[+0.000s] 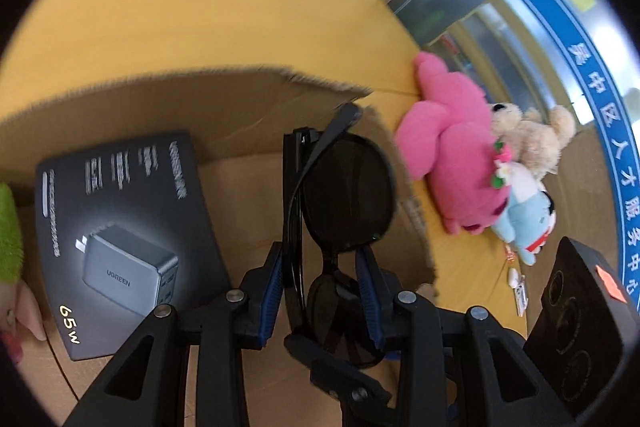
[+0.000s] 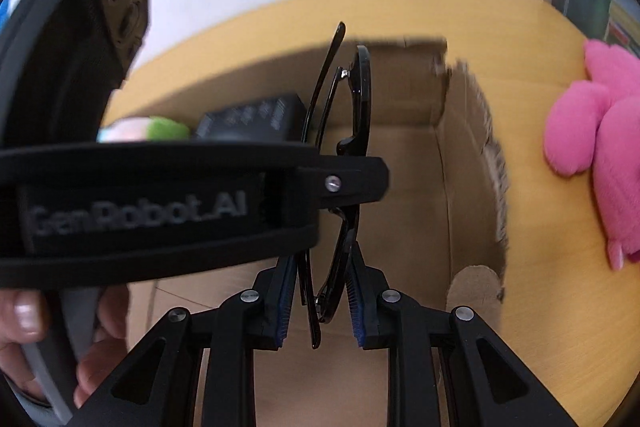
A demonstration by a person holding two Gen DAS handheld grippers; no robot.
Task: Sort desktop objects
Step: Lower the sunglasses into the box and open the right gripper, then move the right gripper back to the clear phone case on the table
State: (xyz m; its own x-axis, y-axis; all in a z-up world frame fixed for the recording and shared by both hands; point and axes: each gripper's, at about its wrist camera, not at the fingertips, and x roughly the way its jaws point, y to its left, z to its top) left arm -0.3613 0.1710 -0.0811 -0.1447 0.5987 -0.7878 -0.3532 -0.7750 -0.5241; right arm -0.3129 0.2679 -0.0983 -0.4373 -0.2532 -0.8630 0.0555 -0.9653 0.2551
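Item: folded black plastic sunglasses (image 1: 344,187), centre frame, over an open brown cardboard box (image 1: 240,115) on a yellow wooden table (image 1: 200,7). Left gripper (image 1: 324,283) and right gripper (image 2: 320,303): jaws narrow, both clamped on the sunglasses. Box holds a dark charger carton (image 1: 120,219), lower left. Pink plush toy (image 1: 452,155), right, outside the box.

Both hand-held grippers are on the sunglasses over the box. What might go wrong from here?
1. The left hand-held gripper and right hand-held gripper both clamp the folded sunglasses; pulling apart may bend the frame.
2. Dropped, they could strike the charger box inside the cardboard box.
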